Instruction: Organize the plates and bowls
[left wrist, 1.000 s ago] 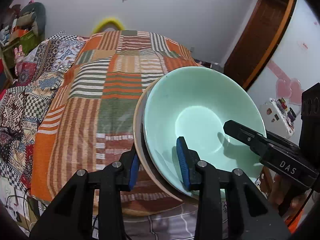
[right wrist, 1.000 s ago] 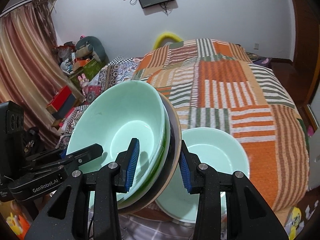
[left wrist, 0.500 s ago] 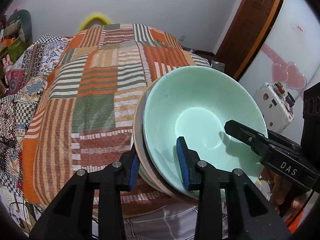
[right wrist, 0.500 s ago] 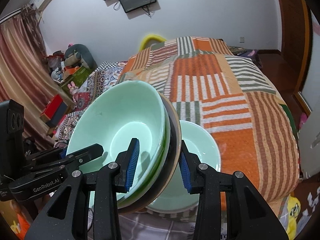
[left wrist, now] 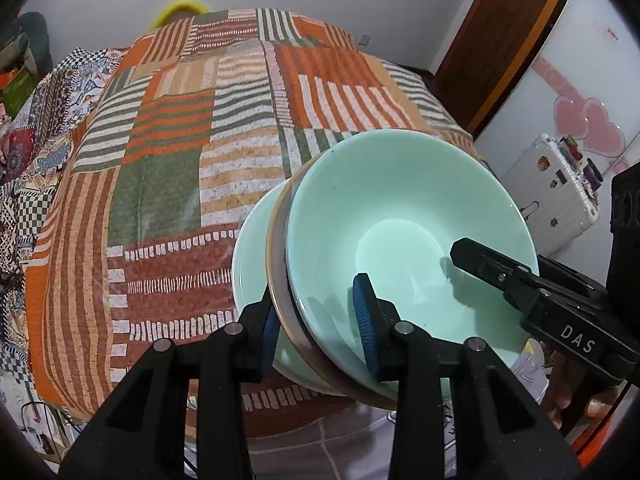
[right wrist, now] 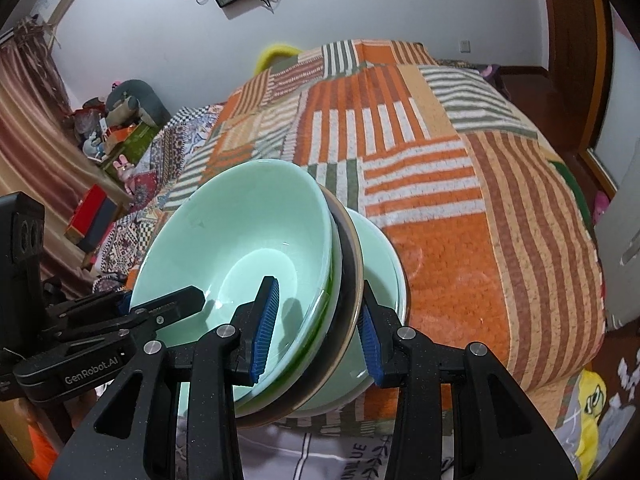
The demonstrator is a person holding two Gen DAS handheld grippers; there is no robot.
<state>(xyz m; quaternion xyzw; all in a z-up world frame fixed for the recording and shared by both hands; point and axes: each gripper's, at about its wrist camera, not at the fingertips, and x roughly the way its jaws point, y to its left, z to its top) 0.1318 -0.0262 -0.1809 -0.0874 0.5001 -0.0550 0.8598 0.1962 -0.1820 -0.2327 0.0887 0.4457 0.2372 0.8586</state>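
I hold a stack of a mint-green bowl (left wrist: pixel 400 216) nested over a dark brown-rimmed plate (left wrist: pixel 278 248) with both grippers. My left gripper (left wrist: pixel 316 320) is shut on the stack's near rim. My right gripper (right wrist: pixel 316 320) is shut on the opposite rim, with the same bowl (right wrist: pixel 248 232) and plate (right wrist: pixel 352 256) between its pads. A second mint-green bowl (right wrist: pixel 384 264) sits on the bed right behind and under the stack; it also shows in the left wrist view (left wrist: pixel 250 252). Whether the stack touches it is hidden.
A striped orange, green and white patchwork bedspread (right wrist: pixel 460 200) covers the bed. A wooden door (left wrist: pixel 496 40) and a white case (left wrist: pixel 552 200) stand at the right. Toys and boxes (right wrist: pixel 120 136) lie by the curtain on the left.
Both grippers have carried the stack lower and closer over the second bowl on the bed. The grips have not changed.
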